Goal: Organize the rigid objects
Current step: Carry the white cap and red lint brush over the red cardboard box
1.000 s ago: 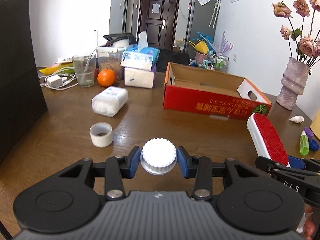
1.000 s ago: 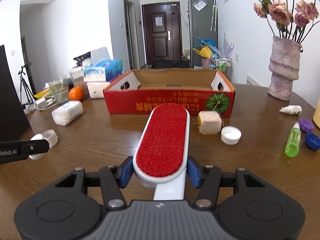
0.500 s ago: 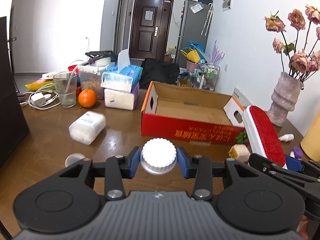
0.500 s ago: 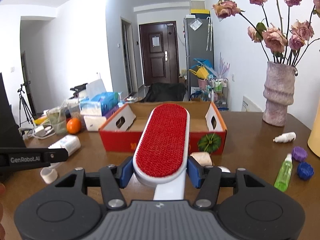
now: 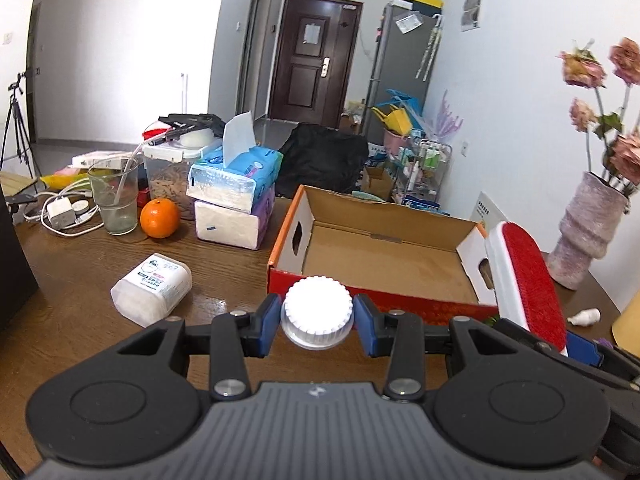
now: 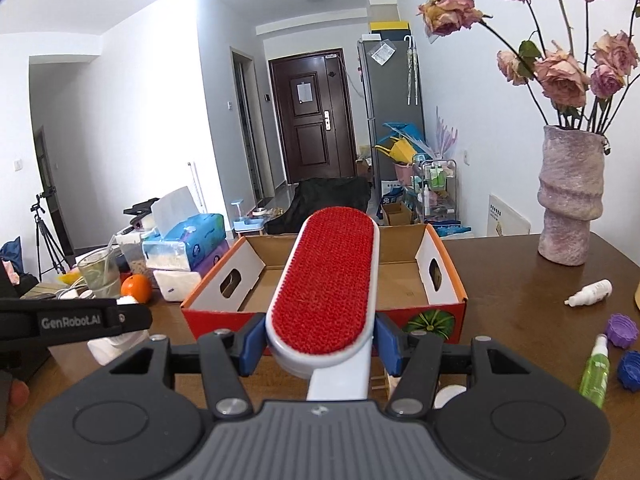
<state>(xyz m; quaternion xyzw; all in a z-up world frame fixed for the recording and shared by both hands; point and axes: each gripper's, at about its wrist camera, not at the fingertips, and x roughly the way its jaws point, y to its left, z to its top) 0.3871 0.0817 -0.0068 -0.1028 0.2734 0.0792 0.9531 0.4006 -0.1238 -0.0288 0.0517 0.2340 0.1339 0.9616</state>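
The lint brush hides the box floor's middle; its handle vanishes under the right claw.

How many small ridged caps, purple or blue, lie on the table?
2, both near the table's right edge: a purple cap and, just nearer the camera, a blue cap beside the green spray bottle. Others may be hidden.

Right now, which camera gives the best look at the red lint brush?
The right wrist view: the lint brush fills the centre, its whole red face visible, clamped in the right claw. The left wrist view shows it obliquely at the right edge.
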